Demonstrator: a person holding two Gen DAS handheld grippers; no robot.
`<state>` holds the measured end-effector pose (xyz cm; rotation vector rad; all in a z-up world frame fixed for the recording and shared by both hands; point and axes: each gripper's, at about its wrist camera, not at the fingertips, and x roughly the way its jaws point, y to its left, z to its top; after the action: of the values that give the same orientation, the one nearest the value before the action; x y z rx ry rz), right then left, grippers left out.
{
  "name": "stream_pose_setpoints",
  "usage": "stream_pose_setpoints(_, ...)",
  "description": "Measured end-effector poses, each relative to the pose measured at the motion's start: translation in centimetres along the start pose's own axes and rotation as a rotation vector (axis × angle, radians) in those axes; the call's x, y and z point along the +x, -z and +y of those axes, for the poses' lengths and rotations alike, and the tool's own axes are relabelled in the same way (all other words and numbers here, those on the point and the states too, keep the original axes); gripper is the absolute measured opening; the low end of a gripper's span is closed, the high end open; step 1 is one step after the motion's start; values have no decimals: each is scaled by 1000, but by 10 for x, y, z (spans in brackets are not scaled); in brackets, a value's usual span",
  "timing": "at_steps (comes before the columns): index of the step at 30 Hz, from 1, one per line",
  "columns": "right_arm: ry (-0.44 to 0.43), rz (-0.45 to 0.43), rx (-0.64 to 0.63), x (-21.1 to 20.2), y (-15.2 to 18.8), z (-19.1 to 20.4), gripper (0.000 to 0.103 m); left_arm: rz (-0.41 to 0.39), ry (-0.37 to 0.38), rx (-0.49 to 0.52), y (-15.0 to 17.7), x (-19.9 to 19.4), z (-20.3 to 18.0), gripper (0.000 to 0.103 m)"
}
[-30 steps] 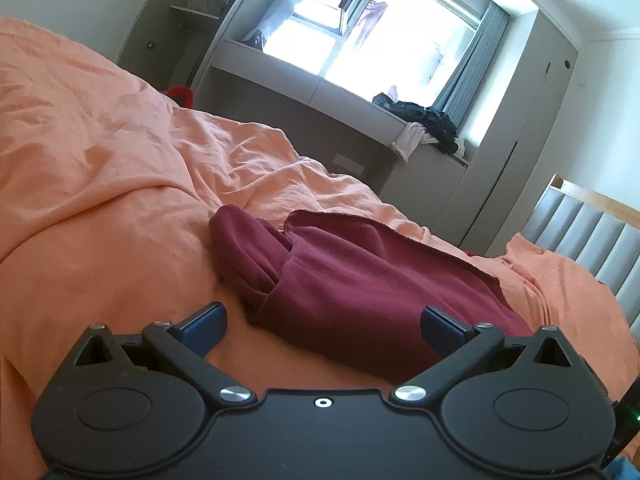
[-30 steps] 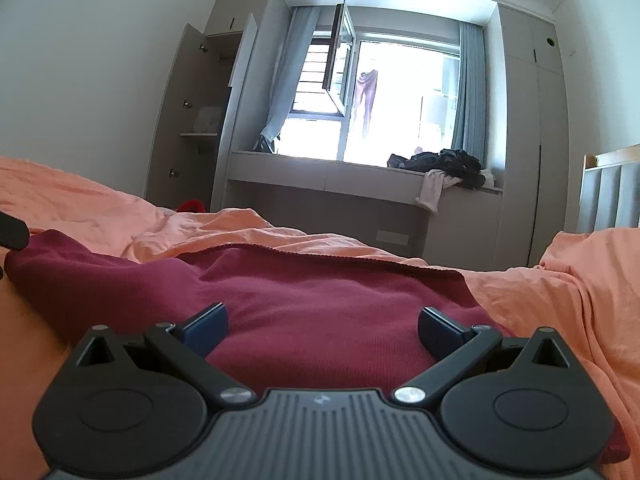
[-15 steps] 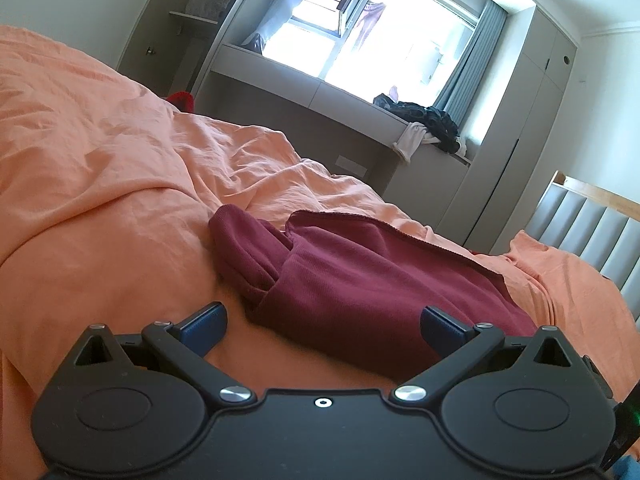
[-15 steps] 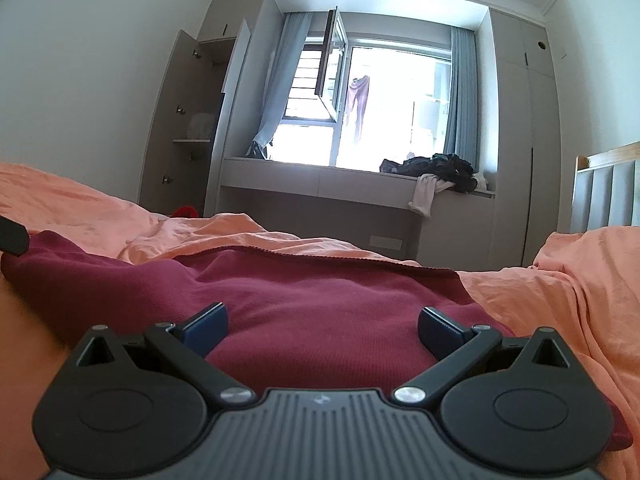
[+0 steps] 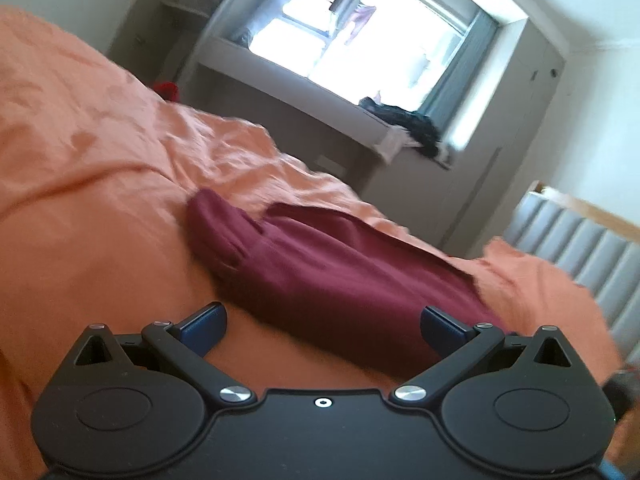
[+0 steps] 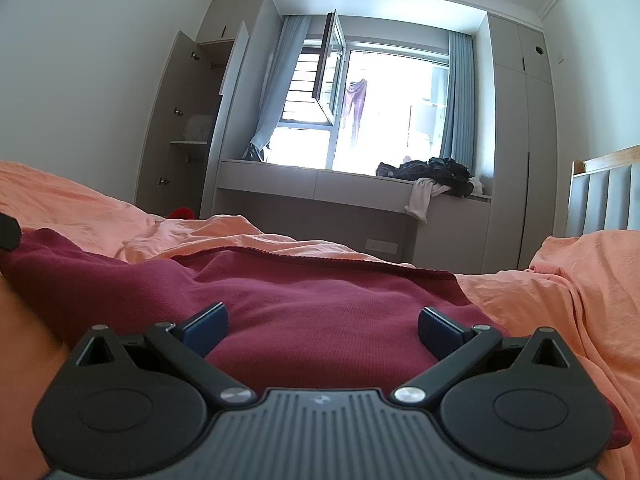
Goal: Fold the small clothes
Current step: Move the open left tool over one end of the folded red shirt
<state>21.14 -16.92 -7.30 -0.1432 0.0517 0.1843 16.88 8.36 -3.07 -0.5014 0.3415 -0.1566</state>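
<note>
A dark red knit garment [image 5: 332, 276] lies folded on the orange bedsheet [image 5: 100, 184], a rolled sleeve end at its left. My left gripper [image 5: 323, 322] hovers open at the garment's near left edge, with nothing between its blue fingers [image 5: 202, 326]. In the right wrist view the same garment [image 6: 312, 308] fills the middle, and my right gripper [image 6: 322, 326] stands open low over its near part, holding nothing. A dark corner of the left gripper shows at the far left edge.
The orange sheet [image 6: 568, 300] is rumpled around the garment. A grey padded headboard [image 6: 604, 196] rises at the right. Beyond the bed stand a window bench with a pile of dark clothes [image 6: 432, 172], an open wardrobe [image 6: 188, 128] and a red object [image 6: 182, 213] on the floor.
The left wrist view has swung and blurred, with the garment sliding slightly right and lower. The right gripper has tipped up a little. Both stay open.
</note>
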Motion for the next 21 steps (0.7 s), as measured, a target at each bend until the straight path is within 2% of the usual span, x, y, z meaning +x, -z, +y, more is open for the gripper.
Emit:
stream_pose_setpoints(2, 0, -1, 0, 0, 0, 0, 103, 14, 40, -39, -1, 4, 3, 103)
stream_pose_setpoints(5, -1, -1, 0, 0, 0, 0, 103, 33, 32, -72, -6, 16, 5, 103)
stream_pose_setpoints(13, 5, 4, -2, 0, -1, 0, 103, 97, -94, -189, -27, 48, 8, 103)
stream_pose_setpoints(17, 7, 3, -3, 0, -1, 0, 103, 103, -154, -186, -32, 61, 3, 103)
stream_pose_setpoints(21, 12, 1, -4, 1, -2, 2, 103, 98, -176, -146, -31, 67, 1, 103)
